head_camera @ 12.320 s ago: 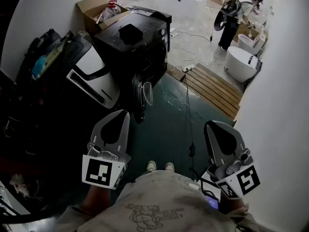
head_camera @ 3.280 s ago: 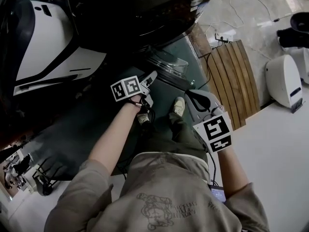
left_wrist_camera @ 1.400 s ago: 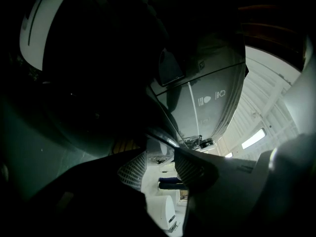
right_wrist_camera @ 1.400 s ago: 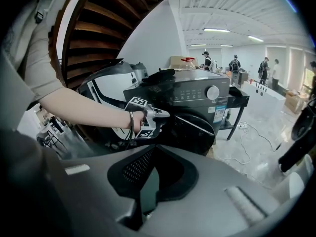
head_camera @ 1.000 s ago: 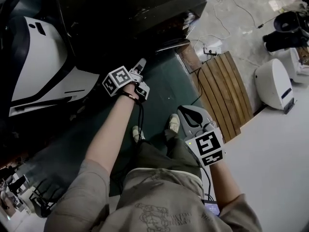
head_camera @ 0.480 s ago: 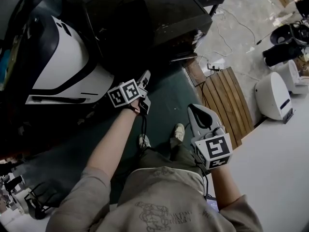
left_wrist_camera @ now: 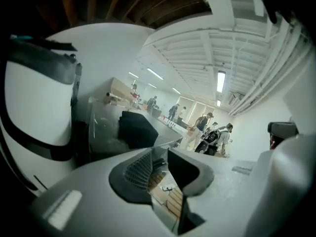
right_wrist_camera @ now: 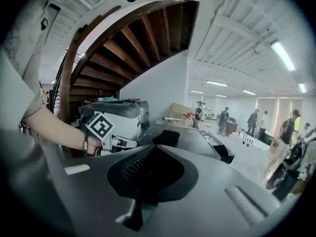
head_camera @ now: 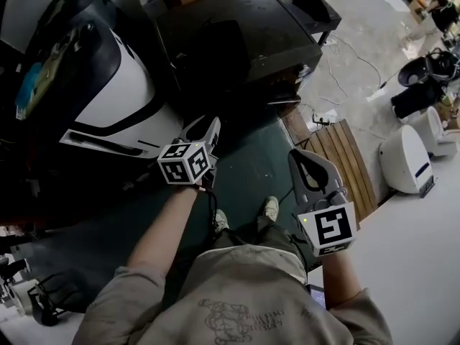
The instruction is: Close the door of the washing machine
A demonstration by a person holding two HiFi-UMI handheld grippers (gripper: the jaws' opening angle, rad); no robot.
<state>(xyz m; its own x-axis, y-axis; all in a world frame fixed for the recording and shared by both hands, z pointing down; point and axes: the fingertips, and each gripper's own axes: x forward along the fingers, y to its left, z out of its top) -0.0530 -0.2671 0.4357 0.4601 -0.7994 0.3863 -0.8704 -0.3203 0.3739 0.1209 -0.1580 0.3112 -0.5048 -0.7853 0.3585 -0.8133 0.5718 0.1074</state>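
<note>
The black washing machine stands at the top of the head view, seen from above. Its door no longer sticks out from the front; the front face itself is hidden from here. My left gripper hovers over the green floor just before the machine's front left corner, a short way off it. Its jaws stand slightly apart with nothing between them, and wooden slats show through the gap. My right gripper hangs further right and nearer me, shut and empty. The left gripper view shows the machine's dark top.
A white-and-black appliance leans at the left of the machine. A wooden slatted pallet lies to the right, with a power strip and cables beside it. White fixtures stand far right. My shoes rest on the green floor.
The door stood open 12 and 3 seconds ago, with my left gripper beside it; now it no longer juts out. Over the last second my left gripper drew back from the front and the view rose.
</note>
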